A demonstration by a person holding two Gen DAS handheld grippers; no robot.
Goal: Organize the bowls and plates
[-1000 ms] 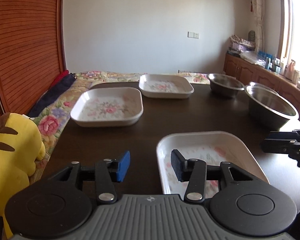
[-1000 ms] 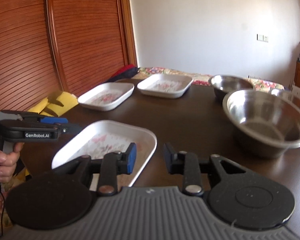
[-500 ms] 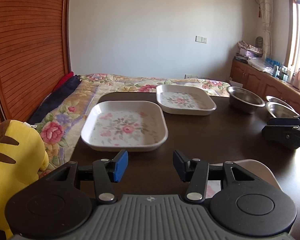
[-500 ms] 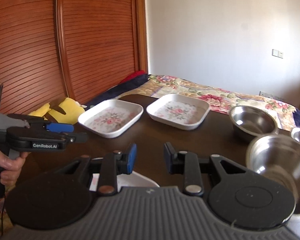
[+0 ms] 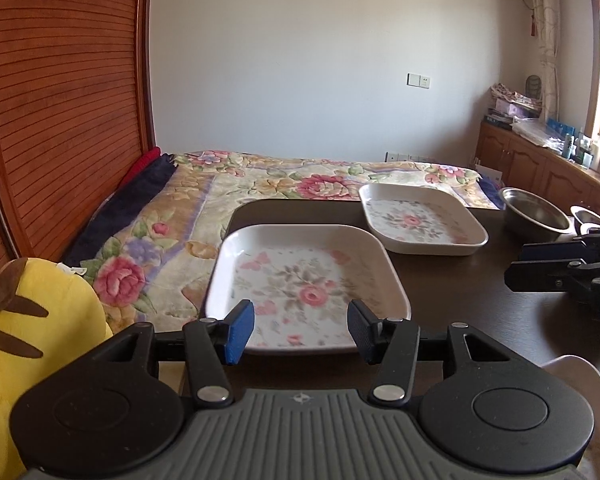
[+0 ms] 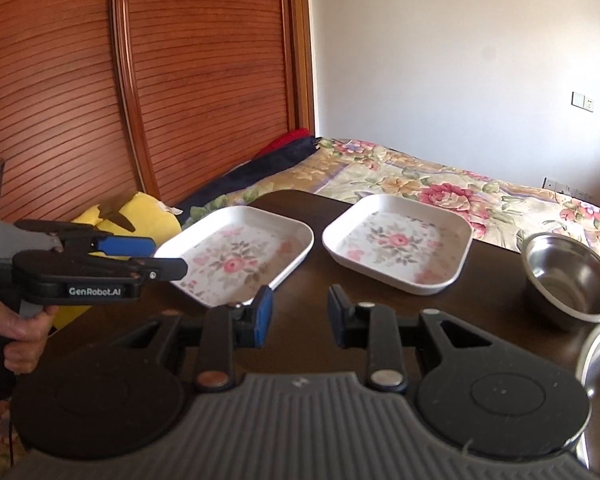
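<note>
On the dark table [image 5: 452, 280], two floral square plates [image 5: 306, 276] [image 5: 418, 216] are set near its far left corner, a steel bowl [image 6: 570, 276] along the far edge; left gripper [image 5: 300, 330] and right gripper [image 6: 298, 316] are held parted, empty.

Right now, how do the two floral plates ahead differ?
The near plate sits at the table's left edge, directly before the open left gripper; the far plate lies farther back and to the right, nearer the steel bowl. Both are white, square, rose-patterned and empty.
</note>
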